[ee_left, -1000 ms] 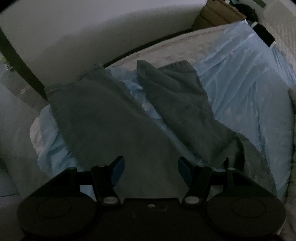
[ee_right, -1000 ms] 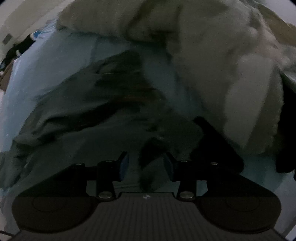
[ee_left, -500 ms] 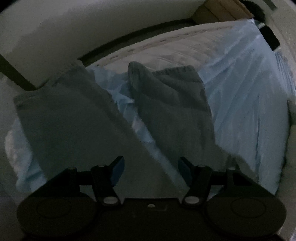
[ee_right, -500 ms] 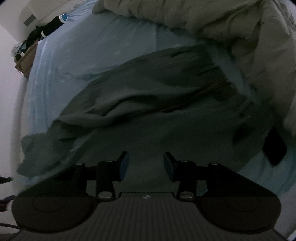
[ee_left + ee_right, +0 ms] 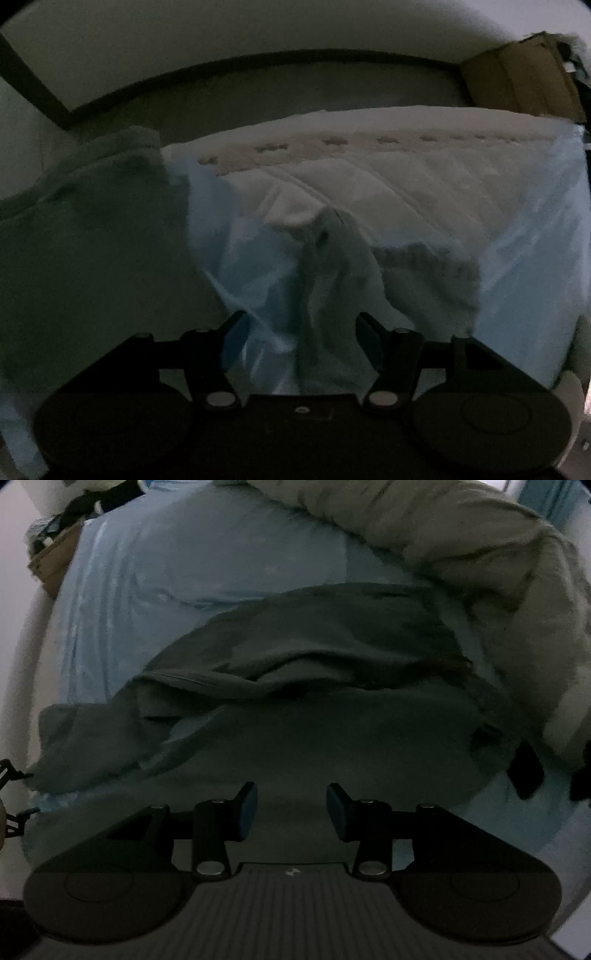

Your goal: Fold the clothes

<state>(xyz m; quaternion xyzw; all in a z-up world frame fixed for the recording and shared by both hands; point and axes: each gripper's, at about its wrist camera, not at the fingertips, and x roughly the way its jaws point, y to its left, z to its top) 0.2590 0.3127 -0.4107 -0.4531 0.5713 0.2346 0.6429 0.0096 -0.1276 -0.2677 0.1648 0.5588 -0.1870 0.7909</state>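
Dark grey-green trousers (image 5: 295, 701) lie spread on a light blue sheet (image 5: 166, 554). In the left wrist view one leg (image 5: 92, 258) fills the left side, and the hem end of the other leg (image 5: 413, 280) lies right of centre. My left gripper (image 5: 301, 321) points down over that second leg's rumpled edge. Its jaws are closing with cloth and sheet under the gap, and the pads press on nothing. My right gripper (image 5: 291, 788) hovers over the broad upper part of the trousers, jaws apart and holding nothing.
A bunched grey-beige duvet (image 5: 498, 572) runs along the right of the bed. A flat black object (image 5: 524, 768) lies on the sheet beside it. The bare white mattress end (image 5: 369, 166) and a cardboard box (image 5: 524, 74) sit past the leg hems, near a wall.
The left gripper has dropped and moved toward the leg ends, which now loom large. The right gripper has pulled away from the duvet, and the dark cloth between its fingers is gone.
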